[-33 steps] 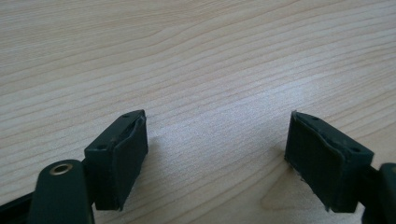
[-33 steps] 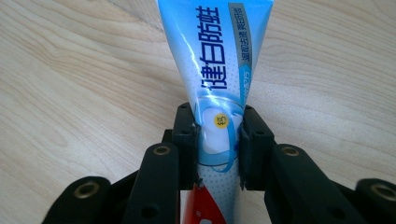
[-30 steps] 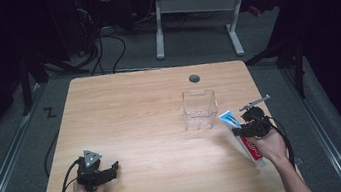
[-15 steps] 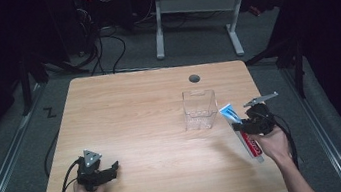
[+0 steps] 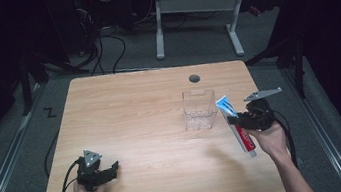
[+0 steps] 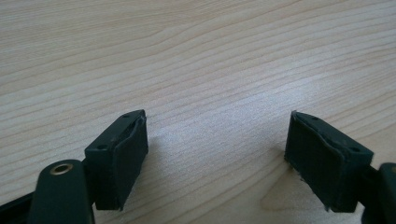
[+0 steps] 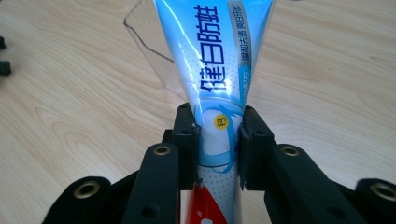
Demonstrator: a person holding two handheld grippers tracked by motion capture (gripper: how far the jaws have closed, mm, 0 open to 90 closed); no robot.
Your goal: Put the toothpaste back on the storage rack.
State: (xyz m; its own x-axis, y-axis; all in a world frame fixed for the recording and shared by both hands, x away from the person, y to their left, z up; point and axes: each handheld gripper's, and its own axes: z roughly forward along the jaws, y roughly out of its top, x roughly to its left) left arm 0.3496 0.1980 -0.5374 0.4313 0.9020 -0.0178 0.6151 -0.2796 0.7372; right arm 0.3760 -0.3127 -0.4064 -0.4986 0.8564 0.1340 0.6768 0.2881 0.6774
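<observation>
Soft plastic, the toothpaste tube (image 7: 215, 93) is light and squashy; the right gripper (image 7: 217, 140) has its jaws clenched on its midsection, the sensible hold. Left gripper (image 6: 215, 154), at seven o'clock on the worktop (image 5: 135, 111), rests with jaws released, and the clear box (image 5: 199, 109) sits at the tube's ten o'clock.

The table (image 5: 135, 111) is pale wood-grain laminate with a smooth, faintly sheened top. On it, right of centre, the box (image 5: 199, 109) is clear glossy plastic. Just right of the box, the toothpaste tube (image 7: 215, 70) is shiny blue-and-white plastic film. The left gripper (image 6: 217, 154) has matt black pads (image 6: 126, 158), slightly rough
</observation>
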